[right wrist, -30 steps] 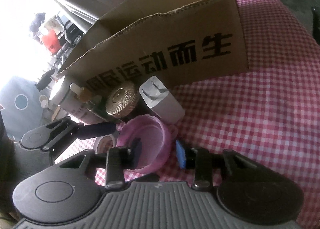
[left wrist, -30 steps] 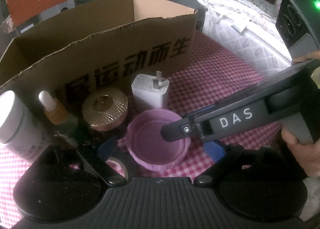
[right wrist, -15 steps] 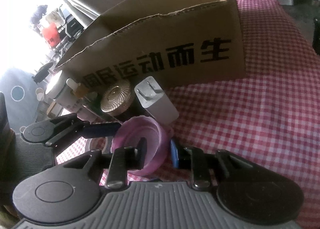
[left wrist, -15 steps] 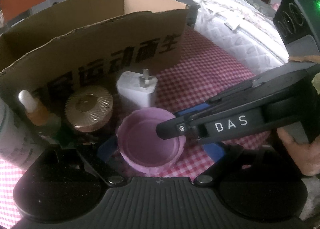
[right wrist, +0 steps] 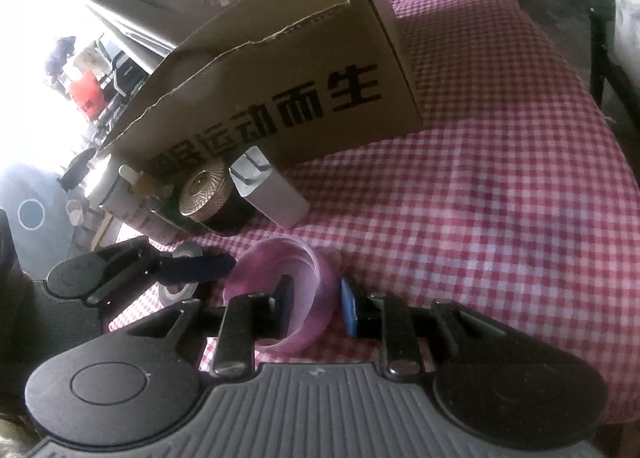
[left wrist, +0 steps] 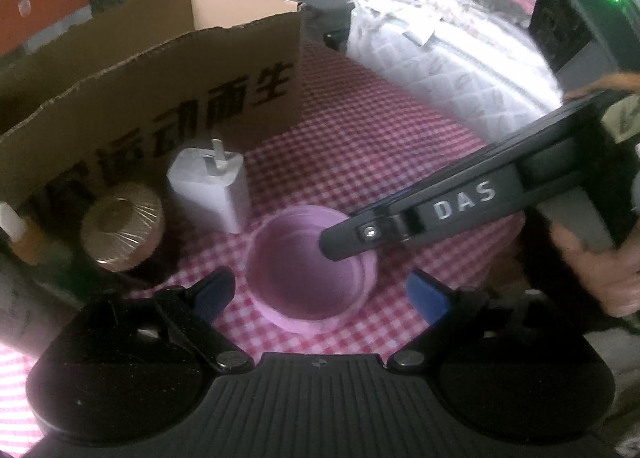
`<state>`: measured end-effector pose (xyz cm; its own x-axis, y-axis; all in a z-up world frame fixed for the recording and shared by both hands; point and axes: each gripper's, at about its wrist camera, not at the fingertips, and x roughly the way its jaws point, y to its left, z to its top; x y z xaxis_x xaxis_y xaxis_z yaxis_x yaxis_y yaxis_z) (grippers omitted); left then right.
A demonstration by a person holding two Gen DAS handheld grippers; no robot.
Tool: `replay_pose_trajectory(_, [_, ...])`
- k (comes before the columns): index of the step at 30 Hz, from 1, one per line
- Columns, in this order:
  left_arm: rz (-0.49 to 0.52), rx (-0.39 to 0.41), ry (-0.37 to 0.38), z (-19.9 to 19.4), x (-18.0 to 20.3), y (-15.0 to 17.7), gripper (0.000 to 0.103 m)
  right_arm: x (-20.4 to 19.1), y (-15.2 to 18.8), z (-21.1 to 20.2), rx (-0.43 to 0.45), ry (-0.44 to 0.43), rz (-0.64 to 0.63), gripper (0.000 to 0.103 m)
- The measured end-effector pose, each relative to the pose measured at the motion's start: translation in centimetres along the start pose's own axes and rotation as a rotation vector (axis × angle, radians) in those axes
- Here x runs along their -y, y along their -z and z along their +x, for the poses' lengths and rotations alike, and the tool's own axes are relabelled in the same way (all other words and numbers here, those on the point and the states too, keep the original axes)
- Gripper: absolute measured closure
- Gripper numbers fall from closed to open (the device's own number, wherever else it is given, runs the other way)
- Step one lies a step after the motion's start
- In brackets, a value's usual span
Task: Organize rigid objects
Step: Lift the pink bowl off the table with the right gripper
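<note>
Now the pink lid (right wrist: 296, 290) is gripped at its rim.
Right hand-held gripper (right wrist: 316, 308) pinches its wall on the checked counter (right wrist: 500, 217); left hand-held gripper (left wrist: 320, 290) waits open around it. Next probably: lift toward the cardboard box (right wrist: 280, 69).

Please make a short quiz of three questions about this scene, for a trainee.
1. True or false: the white charger lies inside the cardboard box.
2. Which gripper is shut on the wall of the pink lid? A. left B. right C. both
3. What stands between the dropper bottle and the charger?

Key
1. False: it stands on the cloth in front of the box.
2. B: the right gripper has one pad inside the wall and one outside. The left gripper is open, with a pad on each side of the lid.
3. The gold-lidded jar.
</note>
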<state>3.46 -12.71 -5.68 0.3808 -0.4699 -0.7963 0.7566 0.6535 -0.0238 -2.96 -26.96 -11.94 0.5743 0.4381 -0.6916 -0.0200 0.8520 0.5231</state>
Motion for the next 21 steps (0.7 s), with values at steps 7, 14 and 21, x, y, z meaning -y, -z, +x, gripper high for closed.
replay_pose_trajectory(7, [0.042,-0.033,-0.051,1.2,0.6,0.2,0.017,-0.6,0.1,0.0,0.011,0.015,-0.019,0.076])
replay_pose_trajectory(14, [0.044,-0.008,-0.057,1.2,0.6,0.2,0.030,-1.1,0.3,0.1,0.018,0.027,-0.037,0.075])
replay_pose_trajectory(21, [0.059,0.071,-0.074,-1.2,1.2,0.0,0.031,-2.0,0.1,-0.8,0.035,0.050,-0.049,0.075])
